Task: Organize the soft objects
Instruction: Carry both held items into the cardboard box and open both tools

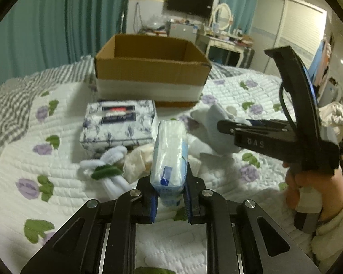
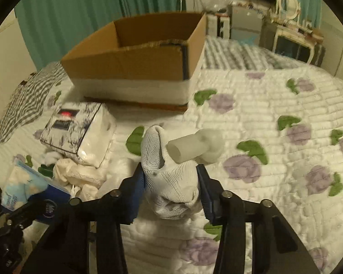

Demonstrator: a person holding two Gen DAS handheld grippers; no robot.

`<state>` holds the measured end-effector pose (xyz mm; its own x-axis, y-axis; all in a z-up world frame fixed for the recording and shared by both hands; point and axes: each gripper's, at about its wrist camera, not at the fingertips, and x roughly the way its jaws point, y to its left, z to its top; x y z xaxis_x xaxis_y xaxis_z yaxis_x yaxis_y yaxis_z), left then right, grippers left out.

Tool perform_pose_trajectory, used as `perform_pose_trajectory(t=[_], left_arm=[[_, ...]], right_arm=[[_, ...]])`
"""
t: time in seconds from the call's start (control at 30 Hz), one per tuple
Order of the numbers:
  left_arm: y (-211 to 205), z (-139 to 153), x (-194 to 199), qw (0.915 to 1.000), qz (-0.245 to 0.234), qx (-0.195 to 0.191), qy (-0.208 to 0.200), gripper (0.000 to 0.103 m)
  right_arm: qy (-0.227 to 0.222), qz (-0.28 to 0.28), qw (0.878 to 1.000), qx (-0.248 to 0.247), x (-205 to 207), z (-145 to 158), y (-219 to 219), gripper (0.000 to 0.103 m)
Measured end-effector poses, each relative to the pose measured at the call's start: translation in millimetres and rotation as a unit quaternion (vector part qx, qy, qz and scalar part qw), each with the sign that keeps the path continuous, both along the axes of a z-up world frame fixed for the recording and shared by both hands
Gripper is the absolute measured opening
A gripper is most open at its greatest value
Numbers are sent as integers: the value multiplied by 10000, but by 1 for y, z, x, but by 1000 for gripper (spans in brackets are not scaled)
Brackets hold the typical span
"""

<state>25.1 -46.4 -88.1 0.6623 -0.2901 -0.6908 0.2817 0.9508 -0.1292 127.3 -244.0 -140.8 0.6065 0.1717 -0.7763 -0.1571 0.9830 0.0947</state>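
The left tool [image 1: 170, 196] holds a small plastic-wrapped tissue pack [image 1: 170, 157] upright, pinched between its blue pads near the pack's lower end, lifted above the quilted bed [image 1: 240, 96]. The right tool [image 2: 171, 182] is closed on a white mesh sock bundle [image 2: 169, 173], which bulges out past both pads; a pale cylindrical piece [image 2: 194, 147] shows just beyond the sock, and I cannot tell whether it is attached to the sock or lying on the quilt behind. The open cardboard box [image 1: 151, 68] stands ahead on the bed, and from here both loads look bound for it. Between the tools and the box lie a floral tissue pack [image 1: 119, 123], a rolled white-and-green sock pair [image 1: 105, 169] and a crumpled cream cloth [image 1: 138, 159]. The slick wrap of the small pack could slide through the pads if it is swung, since the grip sits low and most of the pack stands free above it. The sock is gripped by soft folds only and could sag out or unroll. Both tools heading for the same opening could also knock together or catch the box's near wall
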Motion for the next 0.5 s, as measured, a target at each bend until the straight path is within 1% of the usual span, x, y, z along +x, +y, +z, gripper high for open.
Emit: perform_pose_trajectory(t=[0.1, 0.23, 0.37, 0.5], left_arm=[[-3, 14, -4, 9999, -11, 83, -149, 17], [-5, 37, -1, 9993, -14, 111, -349, 17], [-7, 64, 15, 9981, 85, 244, -557, 17], [-8, 90, 39, 9953, 158, 401, -869, 17]], right_arm=[[-224, -10, 9997, -70, -11, 12, -2, 36], [-492, 20, 9987, 160, -24, 37, -10, 36], [-917, 98, 9952, 318, -33, 77, -17, 36], [-1309, 263, 9904, 348, -26, 122, -13, 36]])
